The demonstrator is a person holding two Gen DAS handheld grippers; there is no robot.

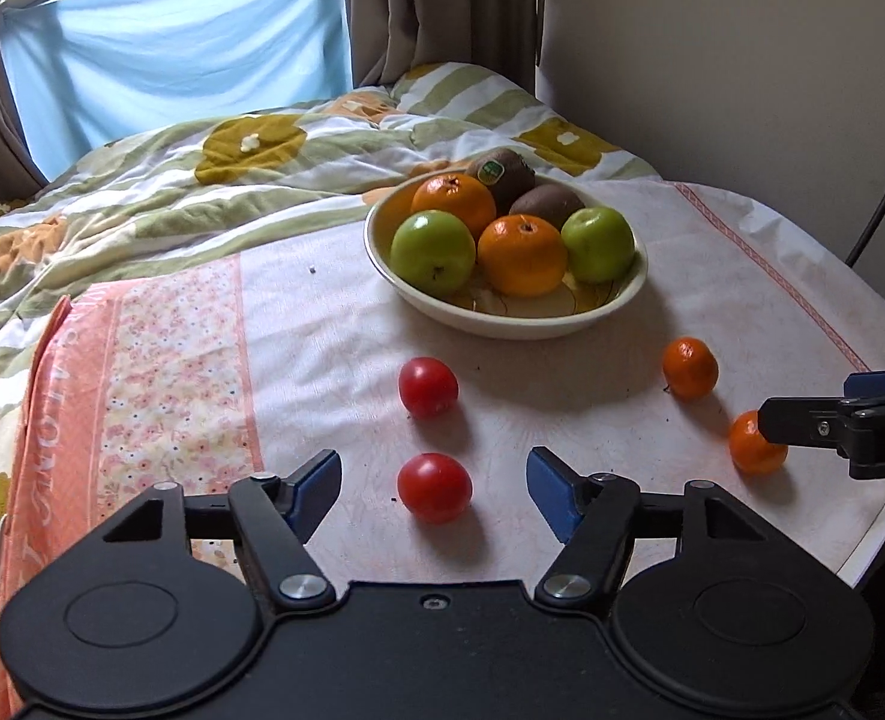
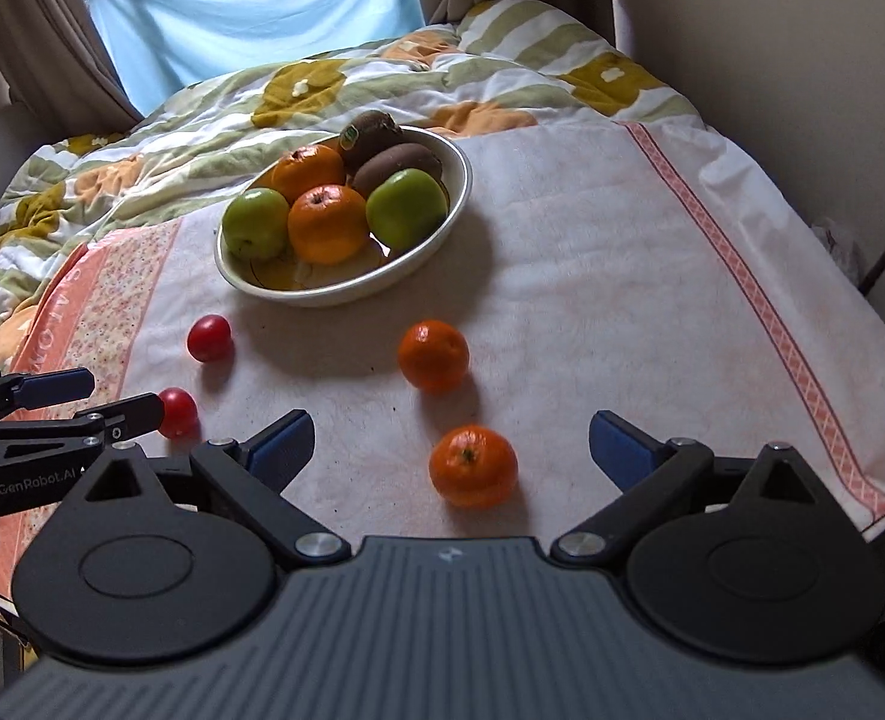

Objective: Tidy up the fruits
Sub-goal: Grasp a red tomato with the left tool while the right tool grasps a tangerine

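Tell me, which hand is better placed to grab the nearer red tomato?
Probably the left. The left gripper already has the nearer tomato between its open fingers, not yet pressed. The right gripper faces a mandarin instead.

Two green apples (image 1: 433, 252), oranges (image 1: 522, 254) and brown kiwis (image 1: 547, 204) filled a cream bowl (image 1: 502, 318); red tomatoes (image 1: 434, 487) and orange mandarins (image 2: 473, 466) lay on a white cloth (image 1: 652, 300) bordered in pink florals, beside a green-striped, mustard-flowered quilt (image 1: 172, 180).
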